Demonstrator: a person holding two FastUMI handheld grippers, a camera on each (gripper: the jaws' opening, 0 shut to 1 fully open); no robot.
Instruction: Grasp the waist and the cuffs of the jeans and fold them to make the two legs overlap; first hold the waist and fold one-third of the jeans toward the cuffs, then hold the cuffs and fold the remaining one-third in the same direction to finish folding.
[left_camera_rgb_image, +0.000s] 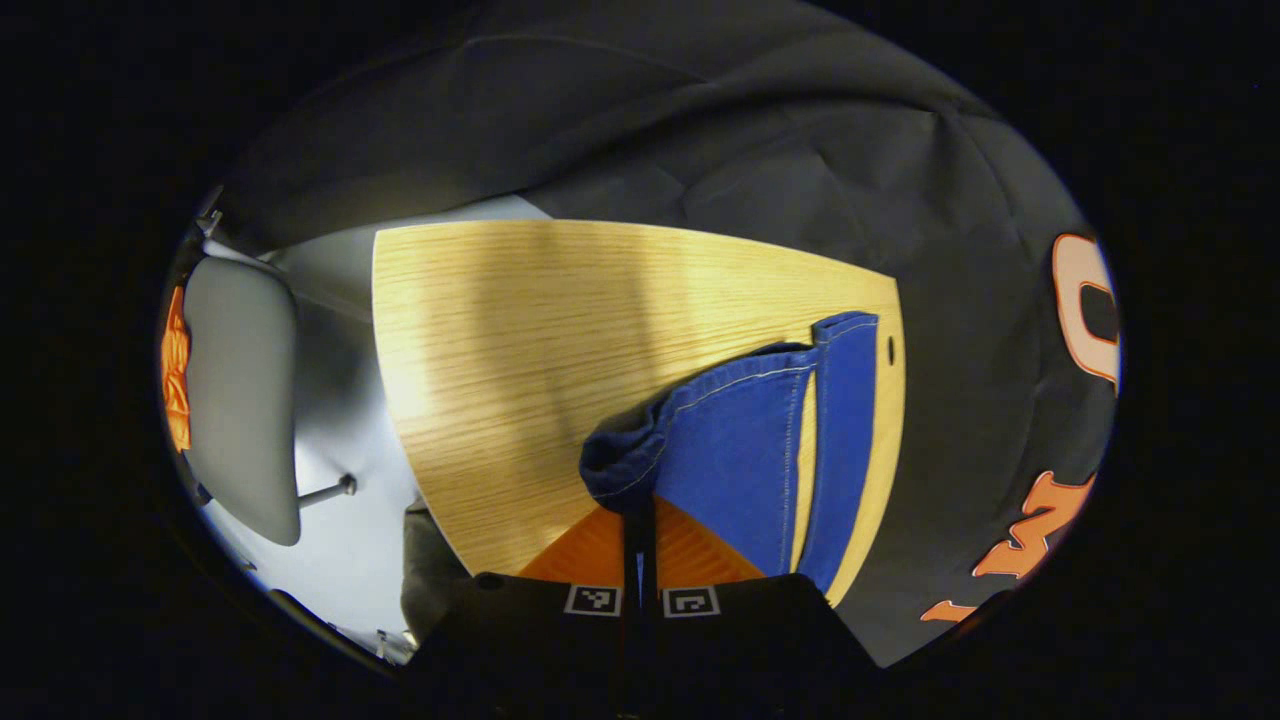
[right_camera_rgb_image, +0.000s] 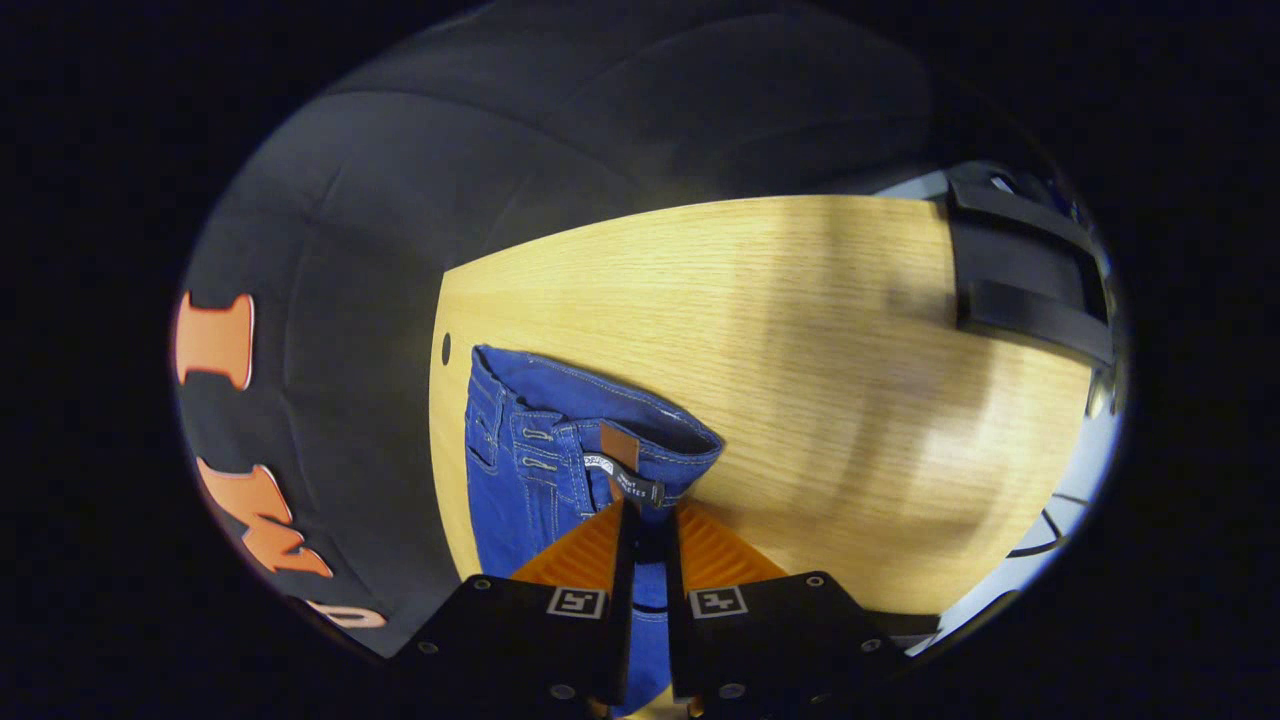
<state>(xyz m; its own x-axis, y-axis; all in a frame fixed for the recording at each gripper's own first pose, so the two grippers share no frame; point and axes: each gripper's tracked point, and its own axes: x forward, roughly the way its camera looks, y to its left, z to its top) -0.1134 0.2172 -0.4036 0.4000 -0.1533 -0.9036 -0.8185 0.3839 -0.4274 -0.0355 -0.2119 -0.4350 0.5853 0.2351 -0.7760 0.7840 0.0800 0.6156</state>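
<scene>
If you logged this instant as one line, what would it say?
stage: legs being overlapped | left gripper: shut on blue denim jeans cuff | right gripper: shut on jeans waist | rest of jeans on light wooden table

Jeans: blue denim, matt, woven texture, pale contrast stitching on seams, small brown leather-look patch at the waistband. Surface: light wood grain, smooth, satin sheen with soft light bands. Booth wall: black cloth, matt, creased. Chair beside surface: grey, smooth, looks plastic.
</scene>
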